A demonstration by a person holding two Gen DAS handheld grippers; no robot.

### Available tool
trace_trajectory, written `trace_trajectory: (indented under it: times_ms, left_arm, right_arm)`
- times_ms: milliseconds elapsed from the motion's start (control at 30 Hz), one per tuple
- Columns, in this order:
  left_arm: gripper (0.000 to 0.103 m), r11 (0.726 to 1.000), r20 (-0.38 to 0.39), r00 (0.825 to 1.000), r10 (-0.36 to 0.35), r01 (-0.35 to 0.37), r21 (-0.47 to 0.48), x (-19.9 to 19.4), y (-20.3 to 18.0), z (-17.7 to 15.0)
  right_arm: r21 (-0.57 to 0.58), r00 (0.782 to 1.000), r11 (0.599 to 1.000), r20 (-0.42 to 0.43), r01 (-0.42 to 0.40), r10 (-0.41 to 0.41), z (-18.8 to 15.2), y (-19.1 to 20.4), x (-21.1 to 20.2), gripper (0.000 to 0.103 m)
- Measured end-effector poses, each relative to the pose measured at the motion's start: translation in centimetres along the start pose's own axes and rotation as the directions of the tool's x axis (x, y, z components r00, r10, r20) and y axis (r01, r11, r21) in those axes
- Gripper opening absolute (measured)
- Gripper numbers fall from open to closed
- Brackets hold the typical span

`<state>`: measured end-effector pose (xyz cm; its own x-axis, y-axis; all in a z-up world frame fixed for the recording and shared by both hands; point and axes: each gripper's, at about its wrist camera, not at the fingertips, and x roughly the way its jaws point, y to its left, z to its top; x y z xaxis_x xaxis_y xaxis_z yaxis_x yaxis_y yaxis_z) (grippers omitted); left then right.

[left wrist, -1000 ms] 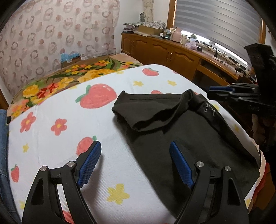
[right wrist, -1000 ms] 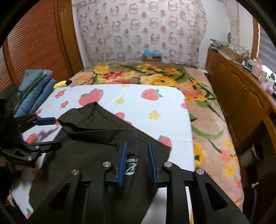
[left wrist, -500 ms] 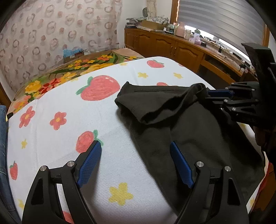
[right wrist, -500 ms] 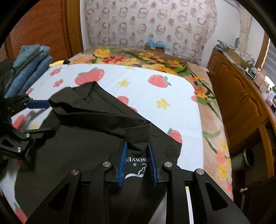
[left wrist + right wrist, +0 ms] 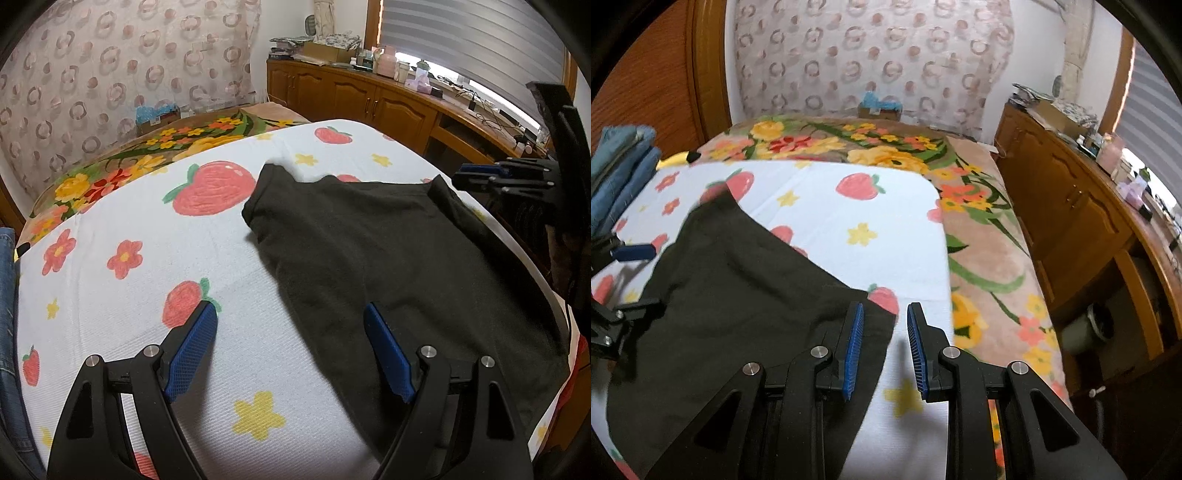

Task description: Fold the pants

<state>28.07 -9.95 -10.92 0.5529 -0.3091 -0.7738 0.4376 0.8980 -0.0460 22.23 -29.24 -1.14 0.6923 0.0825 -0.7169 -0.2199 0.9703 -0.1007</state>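
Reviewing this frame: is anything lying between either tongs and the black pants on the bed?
Nothing visible. The left tongs hang open over the black pants' left edge, and the right tongs are open at their right edge, with only the strawberry sheet around.

**Both grippers apart, nothing clamped**

The left black two-finger gripper with blue ribbed pads has its jaws spread wide, the two pads far apart and nothing caught between them. The right black two-finger gripper with blue ribbed pads has its jaws parted by a narrower gap, also holding nothing. From the left wrist camera it shows side-on at the far right.
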Motion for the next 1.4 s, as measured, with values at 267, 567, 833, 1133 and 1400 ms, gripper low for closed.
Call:
trace_trajectory:
  times_ms: [267, 567, 833, 1133, 1400]
  left_arm:
    - [0.083, 1.000, 0.000, 1.000, 0.000, 0.000, 0.000, 0.0, 0.0, 0.0]
    - [0.083, 1.000, 0.000, 1.000, 0.000, 0.000, 0.000, 0.0, 0.0, 0.0]
    - [0.083, 1.000, 0.000, 1.000, 0.001, -0.001, 0.000, 0.0, -0.1, 0.0]
    - [0.083, 0.999, 0.031, 0.999, 0.040, -0.040, -0.003, -1.7, -0.2, -0.3]
    - [0.077, 1.000, 0.086, 0.996, -0.018, 0.020, -0.021, -6.4, -2.0, -2.2]
  right_arm:
    - [-0.052, 0.995, 0.993, 0.010, -0.103, 0.103, -0.1, 2.1, -0.3, 0.025]
    - [-0.077, 0.999, 0.997, -0.040, 0.010, -0.014, -0.4, 0.6, 1.5, 0.009]
    - [0.010, 0.999, 1.000, -0.031, 0.012, -0.012, -0.9, -2.3, 0.5, 0.012]
    - [0.038, 1.000, 0.999, 0.002, -0.020, 0.020, -2.9, -0.9, -2.7, 0.024]
    - [0.053, 0.998, 0.997, 0.023, -0.064, 0.063, -5.6, -0.5, -6.1, 0.024]
